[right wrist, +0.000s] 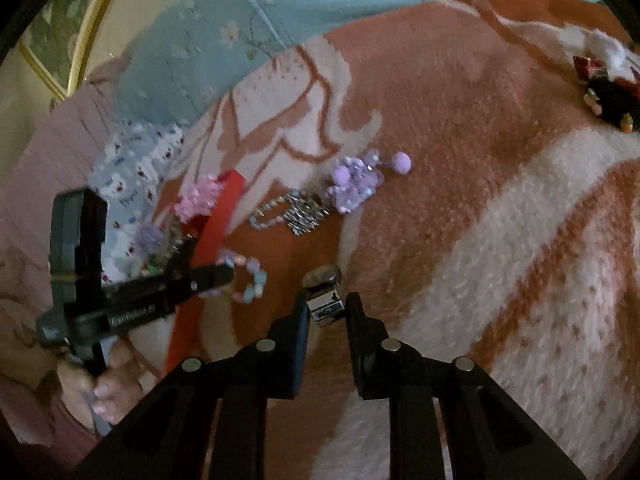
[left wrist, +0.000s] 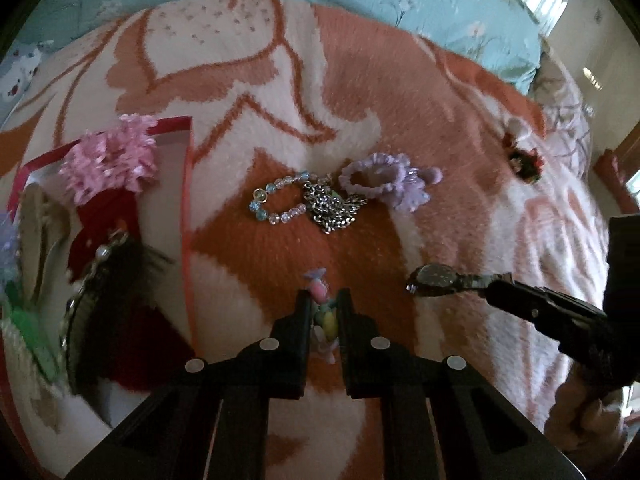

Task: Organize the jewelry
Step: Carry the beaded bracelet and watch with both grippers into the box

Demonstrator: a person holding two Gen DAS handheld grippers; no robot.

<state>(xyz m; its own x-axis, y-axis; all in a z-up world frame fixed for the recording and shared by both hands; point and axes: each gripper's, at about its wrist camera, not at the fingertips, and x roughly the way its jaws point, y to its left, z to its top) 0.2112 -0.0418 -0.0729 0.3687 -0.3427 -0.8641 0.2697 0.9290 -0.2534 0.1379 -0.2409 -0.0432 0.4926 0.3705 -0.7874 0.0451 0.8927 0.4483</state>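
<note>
Two pieces are mid-pickup: the left wrist view shows the left tool (left wrist: pixel 325 307) clamped on a pastel bead bracelet (left wrist: pixel 326 318), with three pieces left on the blanket (left wrist: pixel 460 128) and the red box (left wrist: pixel 186 200) alongside. On the right wrist view the right tool (right wrist: pixel 326 312) grips a wristwatch (right wrist: pixel 325 300) by its band; next, I judge, both go into the box

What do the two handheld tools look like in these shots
Both the left tool and the right tool are matte black, angular plastic, with two flat-faced fingers. Round silver studs dot each one's linkage arms. The left tool's side carries small pale lettering, too blurred to read. No cables show.
</note>
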